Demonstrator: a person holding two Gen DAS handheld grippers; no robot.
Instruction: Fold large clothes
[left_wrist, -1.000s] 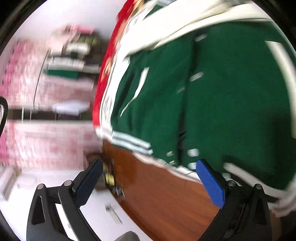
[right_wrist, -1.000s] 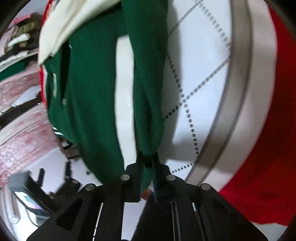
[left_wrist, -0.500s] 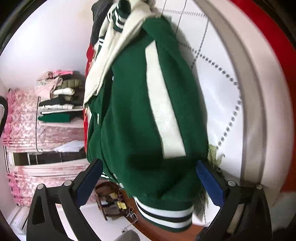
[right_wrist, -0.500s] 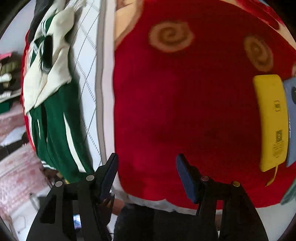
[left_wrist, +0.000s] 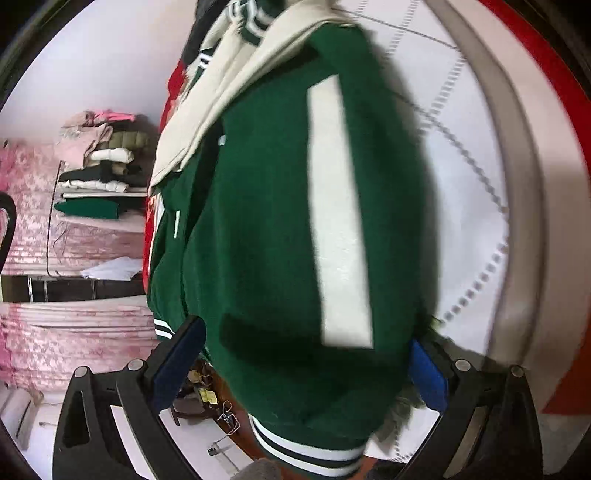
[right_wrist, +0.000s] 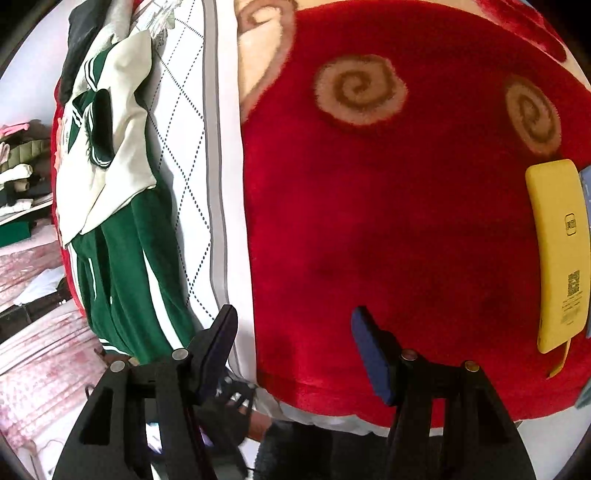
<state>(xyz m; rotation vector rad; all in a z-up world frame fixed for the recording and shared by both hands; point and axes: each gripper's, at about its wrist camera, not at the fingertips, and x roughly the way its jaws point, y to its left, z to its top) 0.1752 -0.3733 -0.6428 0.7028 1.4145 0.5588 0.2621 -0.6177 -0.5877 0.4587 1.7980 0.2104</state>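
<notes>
Your left claw (left_wrist: 303, 365) spread wide, green jacket (left_wrist: 280, 229) bulging between pads; contact with cloth hard to tell (motion blur). Jacket lies along bed edge on white quilted sheet (left_wrist: 476, 206), striped hem overhanging floor side, cream hood end cut off at frame top. Your right claw (right_wrist: 295, 350) has just been opening, now wide, nothing between pads, hovering over red blanket (right_wrist: 388, 221). Open blanket ahead; yellow device (right_wrist: 557, 254) near right edge, partly cut off.
</notes>
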